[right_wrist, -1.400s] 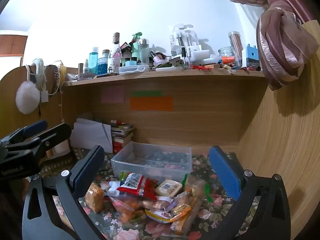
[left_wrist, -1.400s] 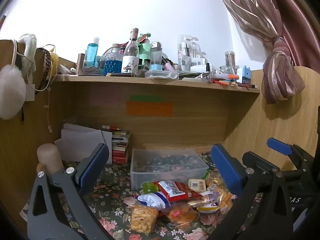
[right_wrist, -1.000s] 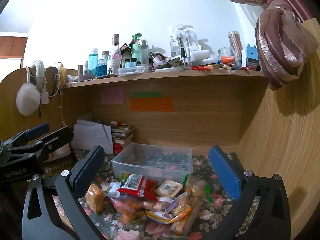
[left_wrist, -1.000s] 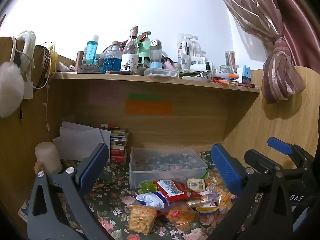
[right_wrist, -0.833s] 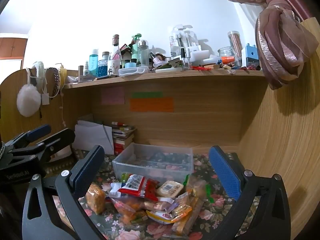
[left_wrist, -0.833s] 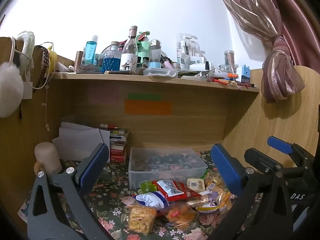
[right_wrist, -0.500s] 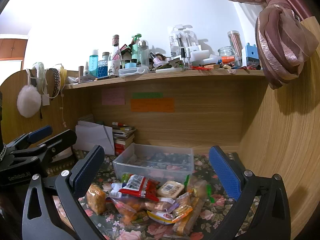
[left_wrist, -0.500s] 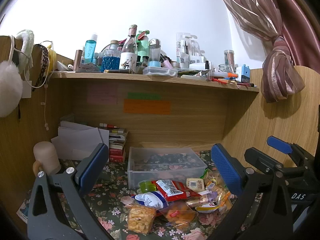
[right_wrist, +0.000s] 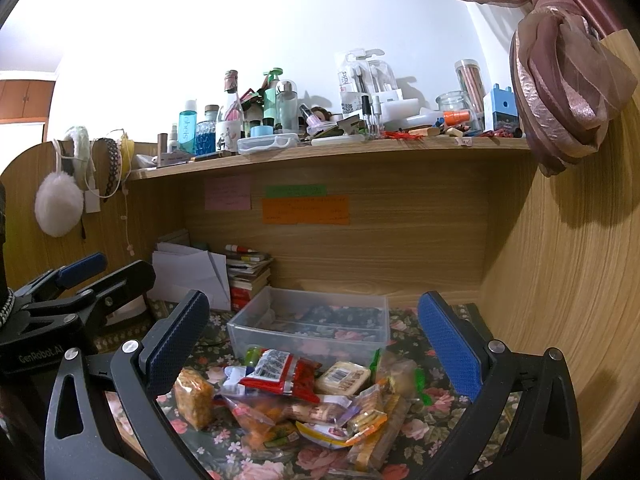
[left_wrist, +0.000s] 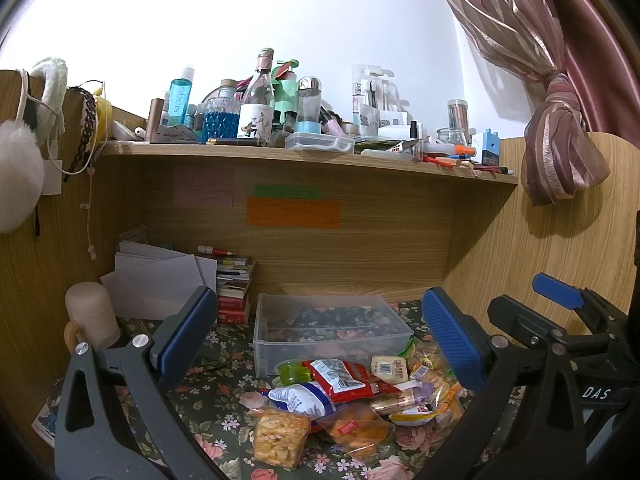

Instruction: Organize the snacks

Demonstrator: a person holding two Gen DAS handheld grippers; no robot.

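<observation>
A pile of snack packets [left_wrist: 352,404] lies on the flowered desk cover, in front of a clear plastic box [left_wrist: 328,330]; the right wrist view shows the pile [right_wrist: 304,404] and the box [right_wrist: 312,330] too. A red packet [left_wrist: 340,376] lies on top, and an orange cracker bag [left_wrist: 280,440] lies at the front. My left gripper [left_wrist: 316,336] is open and empty, held above and short of the pile. My right gripper [right_wrist: 312,340] is open and empty, also short of the pile. Each gripper shows in the other's view, the right one [left_wrist: 560,320] and the left one [right_wrist: 72,292].
A shelf [left_wrist: 304,152] crowded with bottles runs overhead. Papers and stacked books [left_wrist: 236,284] stand at the back left, with a beige cup [left_wrist: 90,316] beside them. Wooden side panels [right_wrist: 560,280] close in both sides. A curtain [left_wrist: 560,152] hangs at the right.
Both grippers have drifted slightly; the view has shifted a little. Both stay open and empty. The snacks and box have not moved.
</observation>
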